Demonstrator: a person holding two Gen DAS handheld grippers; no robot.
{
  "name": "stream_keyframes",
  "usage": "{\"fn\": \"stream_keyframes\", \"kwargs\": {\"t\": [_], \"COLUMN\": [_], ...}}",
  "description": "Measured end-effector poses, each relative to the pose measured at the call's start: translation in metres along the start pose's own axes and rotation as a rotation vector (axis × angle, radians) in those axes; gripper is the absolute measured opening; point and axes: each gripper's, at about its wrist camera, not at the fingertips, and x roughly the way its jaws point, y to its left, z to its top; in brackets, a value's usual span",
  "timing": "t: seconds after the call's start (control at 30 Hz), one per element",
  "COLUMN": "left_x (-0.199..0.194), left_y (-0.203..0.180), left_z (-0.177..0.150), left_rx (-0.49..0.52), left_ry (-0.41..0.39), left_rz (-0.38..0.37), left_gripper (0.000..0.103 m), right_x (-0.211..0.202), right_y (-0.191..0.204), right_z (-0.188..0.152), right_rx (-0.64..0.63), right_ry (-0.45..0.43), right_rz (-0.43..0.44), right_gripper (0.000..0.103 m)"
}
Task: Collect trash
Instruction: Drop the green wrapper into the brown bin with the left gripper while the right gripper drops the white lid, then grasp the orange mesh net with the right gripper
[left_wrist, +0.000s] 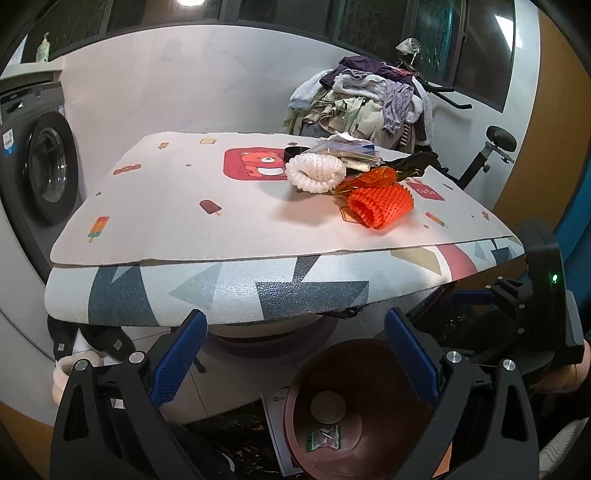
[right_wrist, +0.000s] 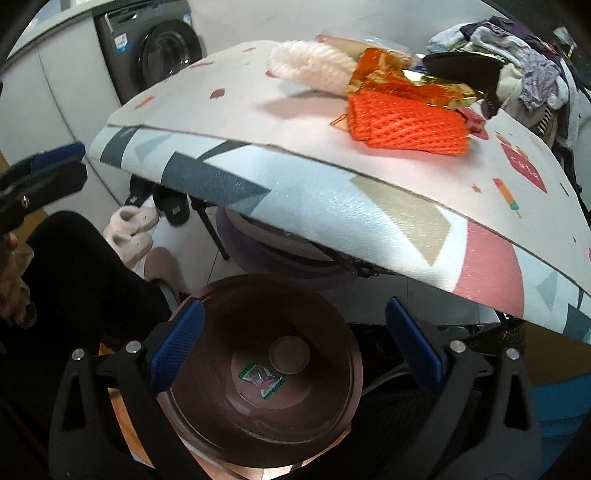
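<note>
My right claw carries blue, fine-textured pads on black arms, and my left claw is coloured the same, both set over a dark reddish-brown bin holding a clear candy wrapper with green ends and red print. The table is covered by a pale foam sheet of grey, dark blue, beige and pink geometric shapes, and over it lies a cream mat printed with ice lollies and an orange bear on a red patch. On the mat I note a white foam net, an orange foam net, an orange-and-gold foil wrapper and a black piece; the washing machine is dark grey.
</note>
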Motion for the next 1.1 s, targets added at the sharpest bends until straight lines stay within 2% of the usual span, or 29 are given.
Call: {"fn": "stream_keyframes", "kwargs": {"t": [0.27, 0.5, 0.8, 0.93, 1.1], "left_x": [0.003, 0.007, 0.013, 0.014, 0.021], "left_y": [0.002, 0.007, 0.015, 0.02, 0.026], "left_z": [0.003, 0.01, 0.025, 0.035, 0.048], "left_rx": [-0.008, -0.04, -0.042, -0.054, -0.074], "left_ry": [0.013, 0.025, 0.03, 0.018, 0.009], "left_rz": [-0.003, -0.017, -0.005, -0.007, -0.006], "left_gripper": [0.095, 0.095, 0.095, 0.095, 0.095], "right_x": [-0.013, -0.023, -0.023, -0.02, -0.01], "right_y": [-0.021, -0.034, -0.06, -0.077, -0.096], "right_z": [0.005, 0.015, 0.03, 0.044, 0.07], "right_rx": [0.08, 0.086, 0.07, 0.059, 0.059], "right_ry": [-0.052, -0.107, -0.151, -0.179, -0.215], "right_rz": [0.013, 0.01, -0.037, -0.086, -0.105], "right_gripper": [0.097, 0.097, 0.097, 0.097, 0.097]}}
